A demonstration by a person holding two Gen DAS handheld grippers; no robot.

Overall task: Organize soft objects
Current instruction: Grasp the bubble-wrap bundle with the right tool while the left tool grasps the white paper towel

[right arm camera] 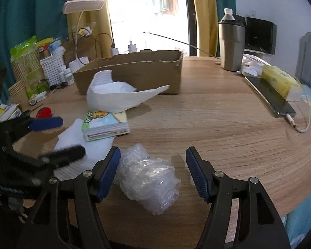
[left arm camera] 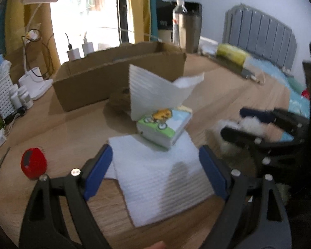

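A flat white foam sheet lies on the wooden table, and my left gripper stands open with its fingers on either side of it, nothing pinched. On the sheet's far end rests a cartoon-printed tissue pack with a curled white foam sheet behind it. A red soft ball sits to the left. In the right wrist view a crumpled wad of bubble wrap lies between the fingers of my open right gripper. It sits by the left pad, clear of the right one. The left gripper shows at the left.
An open cardboard box stands at the back of the table. Behind and left are a desk lamp, a white basket and pill bottles. A steel tumbler, a yellow tissue pack and a phone on a cable are at right.
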